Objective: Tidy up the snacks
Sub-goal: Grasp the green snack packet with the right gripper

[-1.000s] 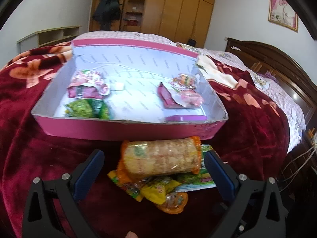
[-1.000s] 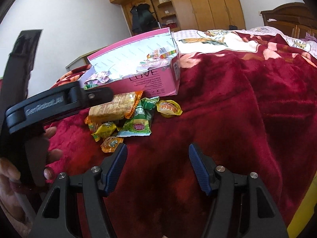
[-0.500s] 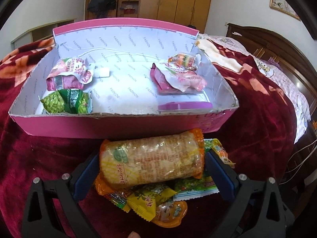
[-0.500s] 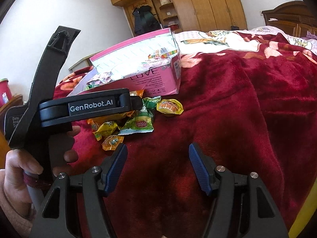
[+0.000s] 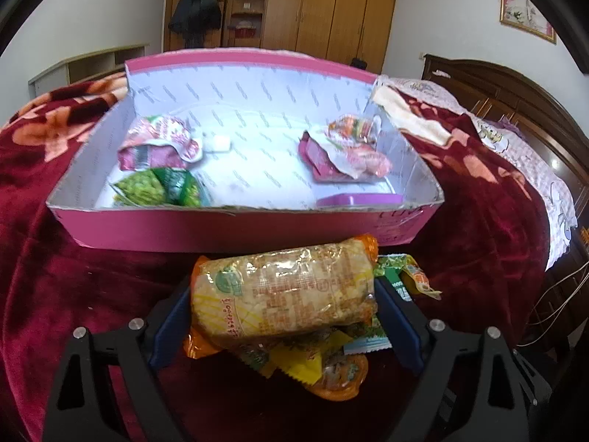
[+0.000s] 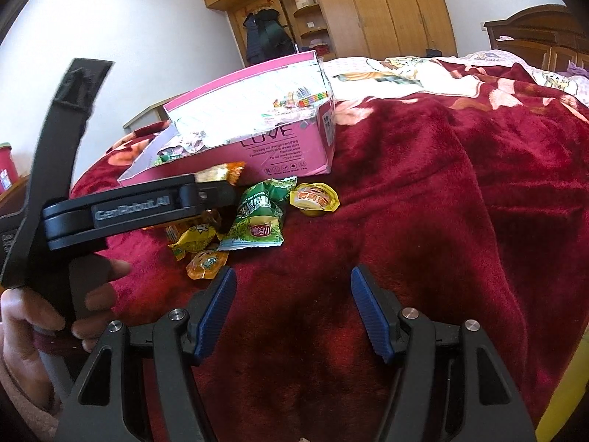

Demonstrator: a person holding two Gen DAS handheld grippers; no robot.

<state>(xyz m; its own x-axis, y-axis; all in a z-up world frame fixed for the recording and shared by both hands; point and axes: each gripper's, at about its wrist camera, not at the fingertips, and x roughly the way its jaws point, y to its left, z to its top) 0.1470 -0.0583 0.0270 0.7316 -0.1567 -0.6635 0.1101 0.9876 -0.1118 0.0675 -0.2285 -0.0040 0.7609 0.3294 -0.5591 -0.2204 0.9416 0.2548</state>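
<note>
A cracker roll in a clear and orange wrapper lies crosswise on a heap of small snacks in front of the pink box. My left gripper straddles the roll; its jaws are closing, and the blue pads lie against both ends. In the right wrist view a hand holds that gripper at the left, over the heap. My right gripper hovers open above bare blanket, nothing between its fingers. Inside the box lie a green pea packet, a pink packet and more packets at the right.
Loose snacks lie on the dark red blanket: a green packet, a yellow jelly cup, a yellow packet and an orange cup. Wardrobes line the far wall, and a dark wooden headboard stands at the right.
My left gripper has moved forward so the roll sits between its fingers, and its jaws have narrowed onto the roll's ends. The right gripper has stayed put.
</note>
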